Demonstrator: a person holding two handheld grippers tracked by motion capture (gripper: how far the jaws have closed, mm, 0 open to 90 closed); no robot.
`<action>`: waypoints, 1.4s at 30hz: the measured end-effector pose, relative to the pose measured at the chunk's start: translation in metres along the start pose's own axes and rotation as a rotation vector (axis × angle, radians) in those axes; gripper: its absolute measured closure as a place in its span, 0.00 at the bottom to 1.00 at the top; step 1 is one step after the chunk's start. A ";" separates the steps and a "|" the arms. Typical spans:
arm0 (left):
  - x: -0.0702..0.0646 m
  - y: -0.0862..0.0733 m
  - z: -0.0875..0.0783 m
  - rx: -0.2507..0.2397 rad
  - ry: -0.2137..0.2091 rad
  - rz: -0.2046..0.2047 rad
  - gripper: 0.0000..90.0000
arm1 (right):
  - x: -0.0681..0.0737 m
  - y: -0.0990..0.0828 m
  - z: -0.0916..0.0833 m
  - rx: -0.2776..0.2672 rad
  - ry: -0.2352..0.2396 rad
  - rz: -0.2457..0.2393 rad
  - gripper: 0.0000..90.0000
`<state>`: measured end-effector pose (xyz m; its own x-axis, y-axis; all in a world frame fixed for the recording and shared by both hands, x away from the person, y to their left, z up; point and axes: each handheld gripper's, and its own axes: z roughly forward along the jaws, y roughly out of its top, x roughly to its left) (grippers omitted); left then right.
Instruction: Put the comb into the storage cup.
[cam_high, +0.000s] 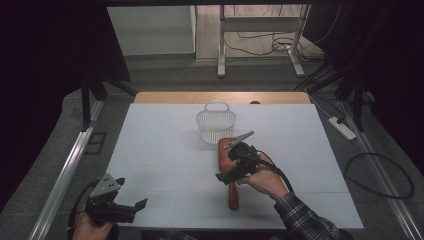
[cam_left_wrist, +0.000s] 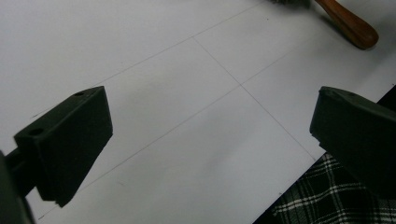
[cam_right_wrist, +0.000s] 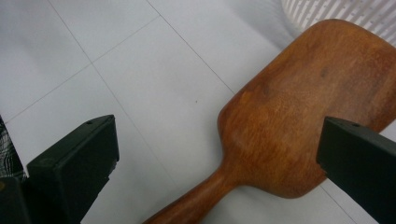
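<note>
A brown wooden paddle brush (cam_high: 233, 192) lies on the white table mat (cam_high: 150, 145), head toward the basket and handle toward the person. In the right gripper view its smooth wooden back (cam_right_wrist: 313, 98) faces up. My right gripper (cam_high: 231, 159) hovers open just above the head, and the brush's neck lies between the jaws (cam_right_wrist: 215, 154), untouched. My left gripper (cam_high: 131, 210) hangs open over the mat's near left corner with nothing between its jaws (cam_left_wrist: 210, 135). The tip of the brush handle (cam_left_wrist: 355, 29) shows far off in the left gripper view.
A white slatted basket (cam_high: 216, 125) with a handle stands just beyond the brush head; its rim (cam_right_wrist: 345, 10) is close to the right gripper. A plaid sleeve (cam_high: 305, 220) comes in at the bottom right. A power strip (cam_high: 342, 127) lies off the table's right side.
</note>
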<state>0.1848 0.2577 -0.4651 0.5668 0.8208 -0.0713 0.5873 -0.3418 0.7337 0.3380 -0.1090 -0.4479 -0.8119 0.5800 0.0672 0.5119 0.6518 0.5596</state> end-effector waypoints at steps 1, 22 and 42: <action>0.000 0.000 0.000 0.000 0.000 0.000 0.00 | 0.000 0.001 0.001 0.001 0.000 0.002 0.00; 0.000 0.000 0.000 0.001 -0.002 0.004 0.00 | -0.001 0.003 0.004 0.041 0.038 -0.047 0.78; -0.001 0.000 0.000 0.000 -0.003 0.012 0.00 | -0.002 -0.009 0.023 0.062 0.083 -0.055 0.99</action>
<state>0.1844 0.2569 -0.4651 0.5755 0.8153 -0.0641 0.5803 -0.3519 0.7344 0.3412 -0.1048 -0.4722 -0.8582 0.5019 0.1077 0.4805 0.7117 0.5125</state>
